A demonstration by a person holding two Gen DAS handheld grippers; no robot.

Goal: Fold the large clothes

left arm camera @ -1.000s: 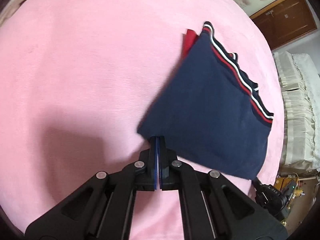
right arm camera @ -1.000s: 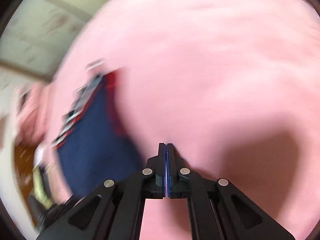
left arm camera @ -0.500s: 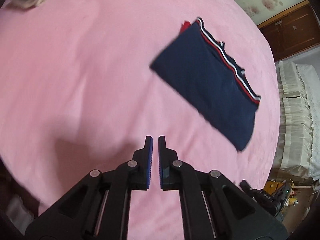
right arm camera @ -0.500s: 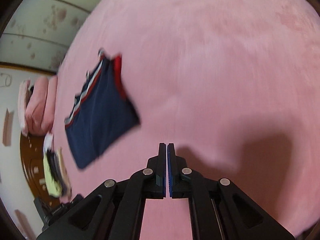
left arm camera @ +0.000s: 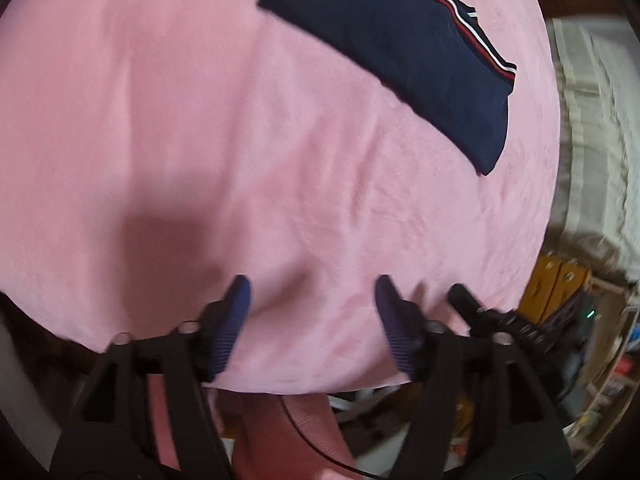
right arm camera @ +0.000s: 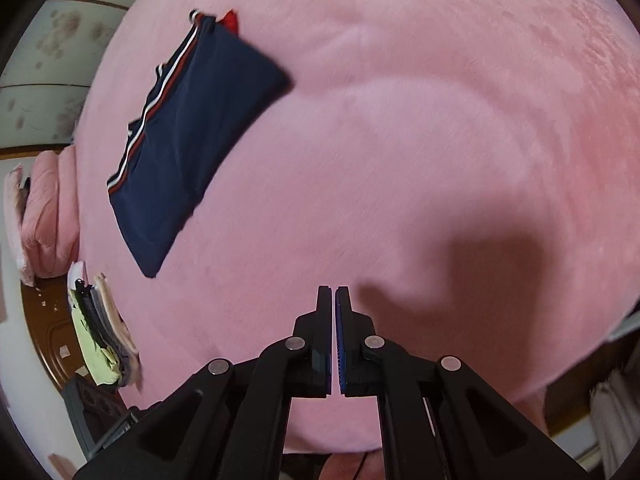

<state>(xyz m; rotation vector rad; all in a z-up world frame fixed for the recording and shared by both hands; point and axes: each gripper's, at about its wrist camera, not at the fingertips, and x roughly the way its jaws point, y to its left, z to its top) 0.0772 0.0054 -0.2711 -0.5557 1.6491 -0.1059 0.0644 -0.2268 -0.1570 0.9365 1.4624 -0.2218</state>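
Note:
A folded navy garment [left arm camera: 404, 40] with red and white stripes along one edge lies flat on the pink blanket [left arm camera: 200, 120]. In the right wrist view it lies at the upper left [right arm camera: 188, 128] on the pink blanket [right arm camera: 400, 140]. My left gripper [left arm camera: 310, 292] is open and empty, well back from the garment near the blanket's near edge. My right gripper [right arm camera: 333, 292] is shut and empty, low over the blanket, apart from the garment.
A stack of folded clothes [right arm camera: 104, 332] sits at the blanket's left edge in the right wrist view, with a pink bundle [right arm camera: 44, 208] beyond it. A white quilted bed [left arm camera: 592, 128] and yellow boxes [left arm camera: 560, 284] stand to the right of the blanket.
My left gripper let go of the garment's corner, opened wide and pulled back toward the blanket's edge. My right gripper also drew back, still shut. The garment now lies flat.

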